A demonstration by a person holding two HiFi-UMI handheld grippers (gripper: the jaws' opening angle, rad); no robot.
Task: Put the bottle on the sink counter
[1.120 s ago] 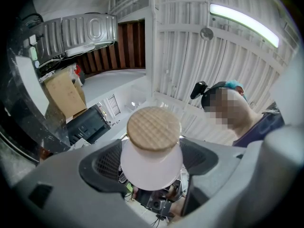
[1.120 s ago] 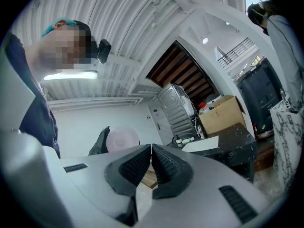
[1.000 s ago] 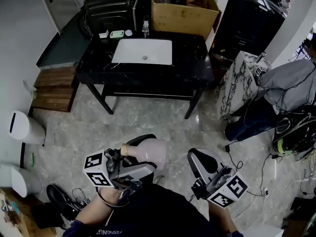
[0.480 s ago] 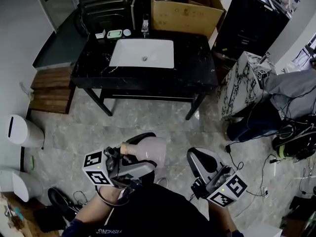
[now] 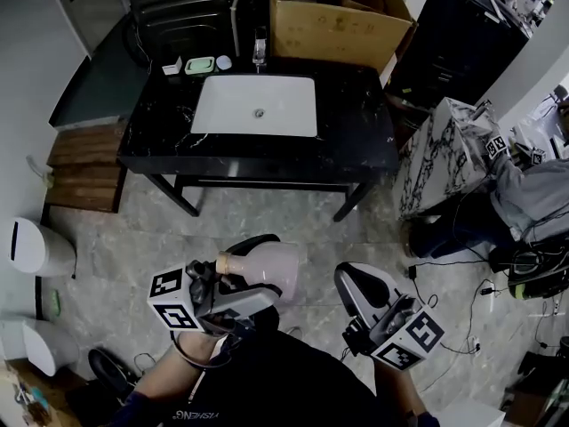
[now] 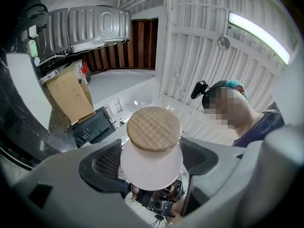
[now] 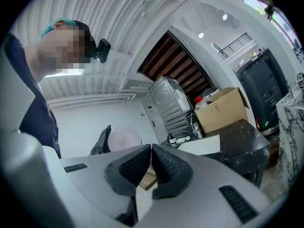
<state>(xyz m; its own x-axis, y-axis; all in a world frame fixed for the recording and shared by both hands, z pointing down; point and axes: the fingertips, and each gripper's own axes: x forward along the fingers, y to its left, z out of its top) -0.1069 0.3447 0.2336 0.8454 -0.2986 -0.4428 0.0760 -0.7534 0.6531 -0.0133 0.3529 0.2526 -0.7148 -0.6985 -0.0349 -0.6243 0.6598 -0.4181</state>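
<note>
Left hand-held gripper [image 5: 256,276] is clamped on the pale pink bottle [image 5: 274,268], one jaw on each side of its shoulder just below the tan cap [image 6: 153,128]. It holds the bottle on its side, low over the grey stone floor [image 5: 267,216] and well apart from the desk. Right hand-held gripper [image 7: 149,161] has its jaws pressed together with nothing between them, and hangs beside the left one.

Ahead stands the black marble desk [image 5: 356,140] on dark legs. A white sink [image 5: 255,105] is set into its top. Behind it sits an open cardboard box [image 5: 338,29]. A marble-patterned block [image 5: 440,154] stands to the right of the desk, and a white bin [image 5: 31,247] stands at the left. At the desk's back edge are a faucet [image 5: 260,50] and, left of it, a small green dish [image 5: 200,64].
</note>
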